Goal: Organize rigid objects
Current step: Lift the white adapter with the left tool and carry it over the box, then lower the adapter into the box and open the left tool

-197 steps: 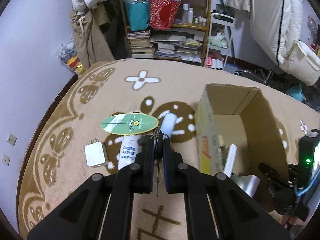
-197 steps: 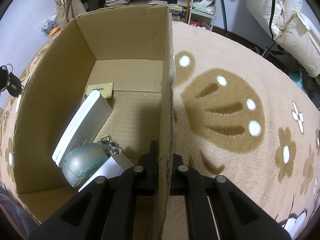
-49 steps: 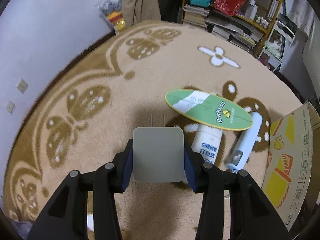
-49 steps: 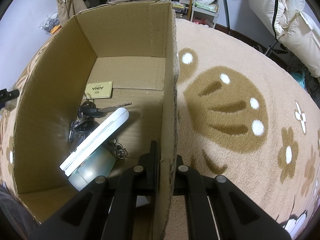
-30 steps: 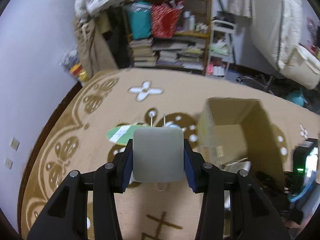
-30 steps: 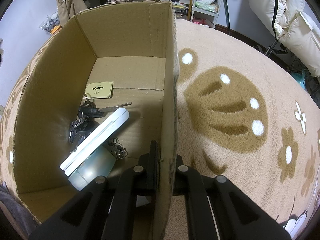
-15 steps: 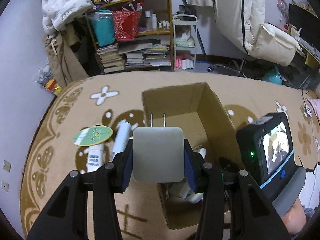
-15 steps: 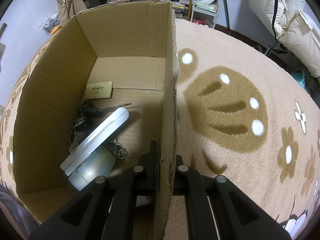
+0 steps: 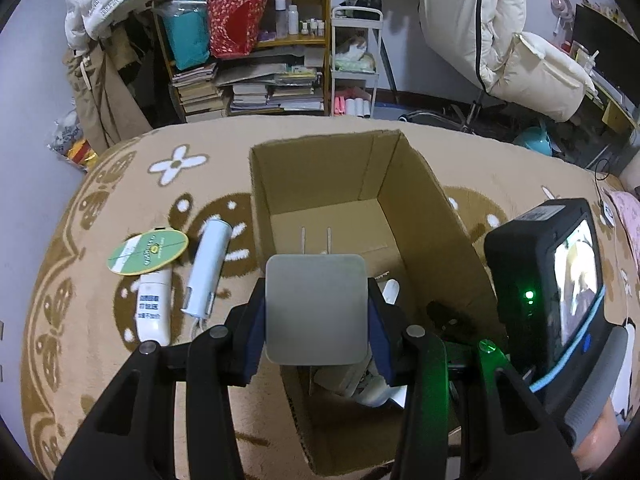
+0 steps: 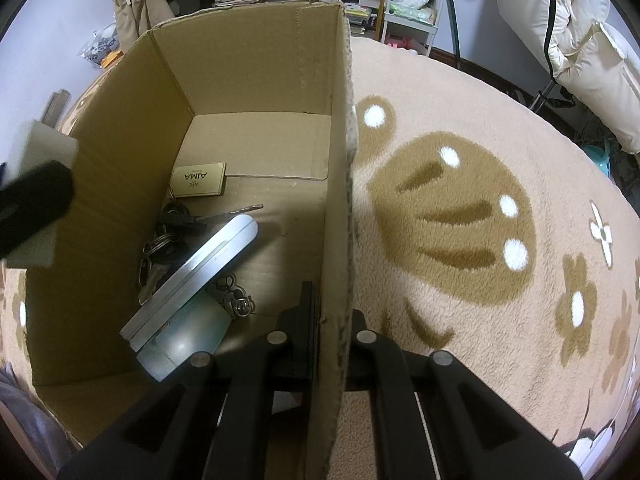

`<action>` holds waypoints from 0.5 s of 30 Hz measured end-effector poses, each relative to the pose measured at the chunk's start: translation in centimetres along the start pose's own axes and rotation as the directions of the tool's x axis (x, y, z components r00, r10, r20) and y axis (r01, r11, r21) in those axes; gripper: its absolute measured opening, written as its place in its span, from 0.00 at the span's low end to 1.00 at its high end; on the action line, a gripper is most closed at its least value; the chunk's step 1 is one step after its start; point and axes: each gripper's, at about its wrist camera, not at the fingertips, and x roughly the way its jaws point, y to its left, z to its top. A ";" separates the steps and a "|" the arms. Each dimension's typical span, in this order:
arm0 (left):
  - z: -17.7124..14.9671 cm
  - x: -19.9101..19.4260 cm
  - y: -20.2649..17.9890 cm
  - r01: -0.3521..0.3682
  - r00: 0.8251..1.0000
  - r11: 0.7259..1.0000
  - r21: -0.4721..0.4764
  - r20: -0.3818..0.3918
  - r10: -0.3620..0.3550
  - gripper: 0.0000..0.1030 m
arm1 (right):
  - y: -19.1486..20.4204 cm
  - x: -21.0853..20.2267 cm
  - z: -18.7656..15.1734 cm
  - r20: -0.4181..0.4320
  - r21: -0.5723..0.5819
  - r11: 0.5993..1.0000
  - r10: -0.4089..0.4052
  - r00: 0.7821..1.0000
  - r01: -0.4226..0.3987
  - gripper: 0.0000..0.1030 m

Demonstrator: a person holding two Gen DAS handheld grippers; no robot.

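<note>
A white plug adapter (image 9: 316,310) is pinched between the blue pads of the left tongs (image 9: 316,312), its two metal prongs pointing forward. It is held in the air above the near left part of an open cardboard box (image 9: 424,216), which stands on a beige rug (image 9: 80,280) patterned with brown flowers. In the right wrist view the adapter (image 10: 36,152) is seen blurred at the box's left wall, level with its top edge.

The right wall of the box (image 10: 336,184) is clamped by the right tongs (image 10: 329,312), one finger inside the box and one outside.

On the box floor lie a gold card marked AIMA (image 10: 199,179), a bunch of keys (image 10: 176,224), a flat white device (image 10: 196,276) lying at a slant, and a pale round object (image 10: 182,336) partly hidden beneath it.

On the rug left of the box, three things are gathered: a green and white round lid (image 9: 147,253), a white bottle (image 9: 154,308) partly under it, and a pale blue tube (image 9: 208,268) just beside the bottle.

A cluttered bookshelf (image 9: 248,40) is seen at the back of the room.
</note>
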 end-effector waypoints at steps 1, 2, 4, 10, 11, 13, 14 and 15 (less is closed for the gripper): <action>0.0 0.2 0.0 0.003 1.000 1.000 0.000 -0.005 -0.003 0.42 | 0.0 0.0 0.0 0.000 0.000 1.000 0.002 1.000 -0.002 0.07; 0.0 0.5 -0.1 0.004 1.000 1.000 0.001 -0.007 -0.004 0.42 | 0.0 0.0 0.0 0.000 0.000 1.000 0.002 1.000 -0.002 0.07; -0.1 0.8 -0.4 -0.003 1.000 1.000 0.009 -0.013 0.003 0.42 | 0.0 0.0 0.0 -0.001 0.001 1.000 0.004 1.000 -0.004 0.07; -0.3 1.7 -0.6 -0.003 0.999 1.000 0.022 -0.037 0.003 0.42 | 0.0 0.1 -0.1 -0.002 0.002 1.000 0.006 1.000 -0.006 0.07; -0.3 1.7 -0.7 -0.001 0.999 1.000 0.024 -0.037 0.002 0.42 | 0.0 0.1 -0.1 -0.002 0.002 1.000 0.007 1.000 -0.007 0.07; -0.2 1.7 -0.7 0.000 0.999 1.000 0.024 -0.038 0.000 0.42 | -0.1 0.1 -0.1 -0.003 0.003 1.000 0.009 1.000 -0.009 0.07; -0.2 1.6 -0.8 -0.001 0.999 1.000 0.024 -0.034 0.002 0.42 | -0.2 0.1 0.0 -0.003 0.004 1.000 0.010 1.000 -0.010 0.07; -0.2 1.6 -0.7 0.000 1.000 1.000 0.022 -0.031 0.001 0.42 | -0.2 0.1 0.0 -0.003 0.004 1.000 0.010 1.000 -0.010 0.07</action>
